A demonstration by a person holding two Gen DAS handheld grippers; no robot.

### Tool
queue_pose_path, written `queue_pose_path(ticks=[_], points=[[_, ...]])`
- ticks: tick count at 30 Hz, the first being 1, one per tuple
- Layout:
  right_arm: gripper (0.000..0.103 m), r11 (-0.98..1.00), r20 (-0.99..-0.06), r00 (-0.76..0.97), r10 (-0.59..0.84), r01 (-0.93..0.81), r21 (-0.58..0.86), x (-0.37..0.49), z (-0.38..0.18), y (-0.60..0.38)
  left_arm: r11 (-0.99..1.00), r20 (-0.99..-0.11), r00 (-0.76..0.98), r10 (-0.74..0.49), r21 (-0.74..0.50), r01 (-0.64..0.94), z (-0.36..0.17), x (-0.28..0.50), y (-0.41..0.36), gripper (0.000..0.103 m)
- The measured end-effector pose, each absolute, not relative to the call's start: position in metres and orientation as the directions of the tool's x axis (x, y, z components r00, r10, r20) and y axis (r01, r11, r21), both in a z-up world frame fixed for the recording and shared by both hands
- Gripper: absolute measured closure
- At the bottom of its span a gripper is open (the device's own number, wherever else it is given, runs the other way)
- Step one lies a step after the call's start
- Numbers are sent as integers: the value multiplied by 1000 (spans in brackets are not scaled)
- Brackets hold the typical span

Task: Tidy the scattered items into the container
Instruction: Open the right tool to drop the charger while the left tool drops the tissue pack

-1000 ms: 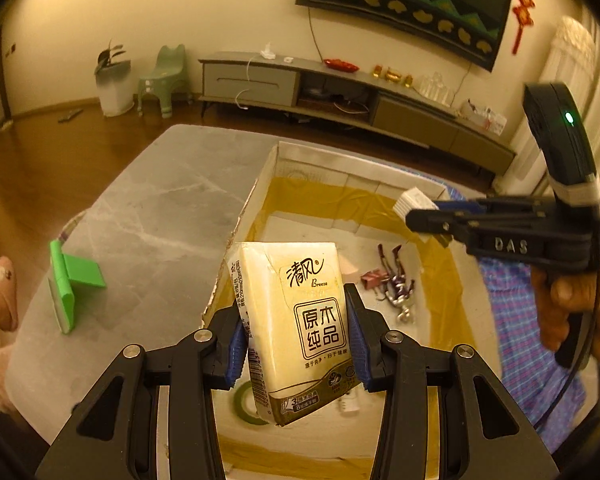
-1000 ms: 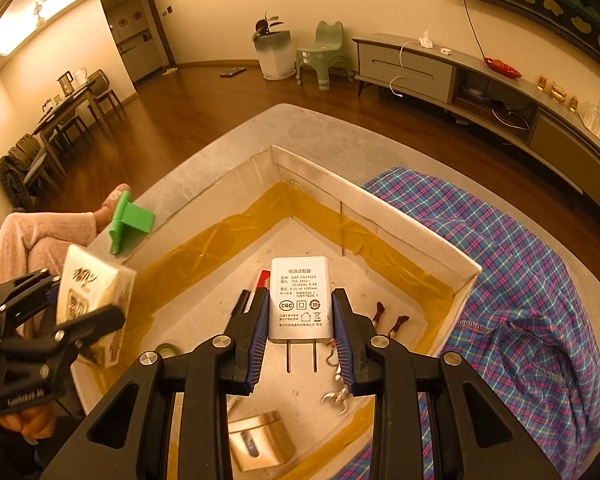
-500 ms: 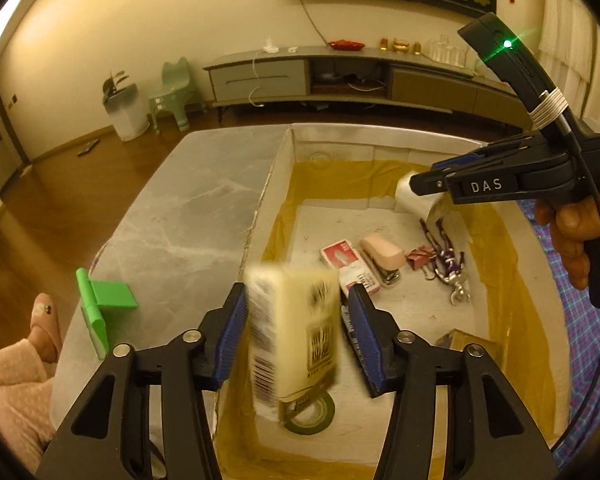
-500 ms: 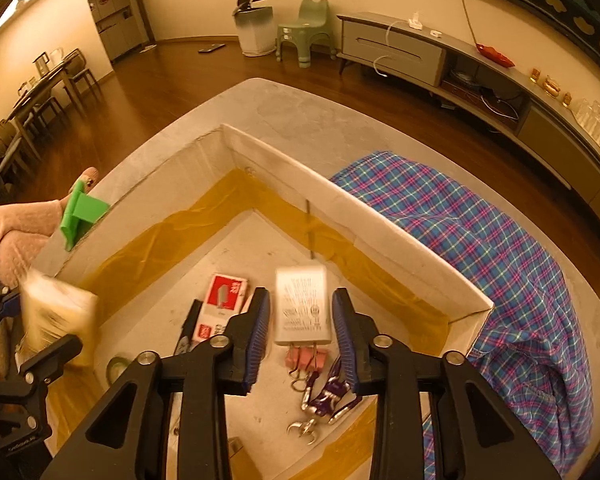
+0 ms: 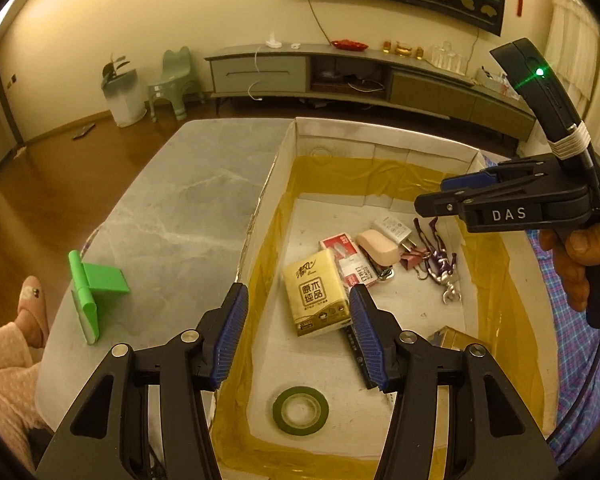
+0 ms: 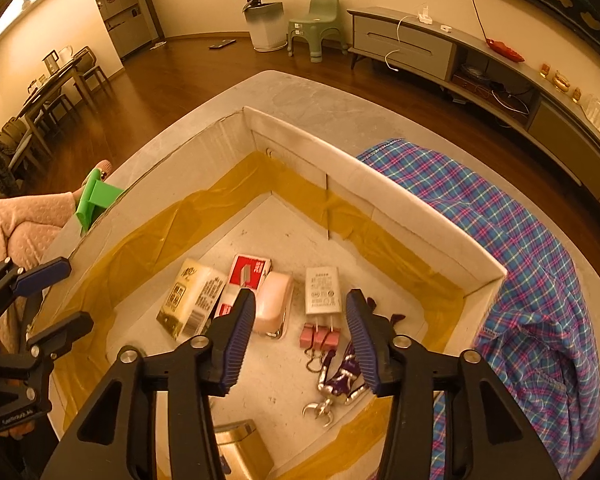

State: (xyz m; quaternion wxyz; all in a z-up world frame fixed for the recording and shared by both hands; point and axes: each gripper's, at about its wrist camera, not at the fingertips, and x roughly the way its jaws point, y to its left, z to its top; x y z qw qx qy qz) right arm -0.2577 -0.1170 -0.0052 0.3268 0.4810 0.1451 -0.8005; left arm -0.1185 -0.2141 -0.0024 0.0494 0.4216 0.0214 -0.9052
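Both grippers hang above the container (image 5: 380, 146), a shallow white box with tape-lined walls, and both stand with jaws spread wide and nothing between the pads. The left gripper (image 5: 298, 334) is over the tissue pack (image 5: 315, 292), which lies flat on the box floor; the right gripper (image 6: 300, 342) is over the white charger (image 6: 321, 291), which lies flat beside the pink stapler (image 6: 274, 302). The release step appears complete for both items. On the marble table (image 5: 172, 216), outside the box on its left, a green stand (image 5: 94, 288) remains to be collected. Recommended procedure: lift each gripper straight up until the fingers clear the box wall, then carry the left one sideways toward the green stand, jaws kept wide. Avoid sweeping low across the floor, where the fingers could catch the tape roll (image 5: 300, 410) or the keyring (image 6: 336, 384).
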Motion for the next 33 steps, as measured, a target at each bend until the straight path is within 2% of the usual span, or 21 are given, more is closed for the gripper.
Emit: queue_pose_path(ticks=[4,8,12,14,22,24,27,33], points=[[50,-738,-871,-316,-378,671,77,-248,-3,-109,-994,-769,-636,-54,-20,109,0,-111,-212,47],[43,-723,-874,-315,-369,689,56,-235,4,-102,-993,-776,-630,-24,-54,105,1,-102,-206,47],[40,-687,-875,-336,-349,727,-6,-211,16,-95,-992,-780,-626,10,-88,94,5,-89,-195,47],[36,-668,-874,-349,-339,743,-37,-199,22,-92,-992,-779,-627,25,-97,81,7,-83,-188,47],[34,-579,-871,-395,-290,798,-169,-139,32,-77,-992,-774,-631,56,-116,53,19,-58,-158,47],[31,-547,-868,-413,-275,810,-212,-123,33,-74,-990,-779,-625,58,-125,64,20,-54,-154,41],[29,-508,-861,-439,-257,819,-266,-103,34,-70,-987,-771,-634,56,-137,81,22,-46,-151,40],[29,-503,-860,-439,-258,822,-269,-85,31,-58,-990,-741,-670,38,-119,75,34,-27,-139,40]])
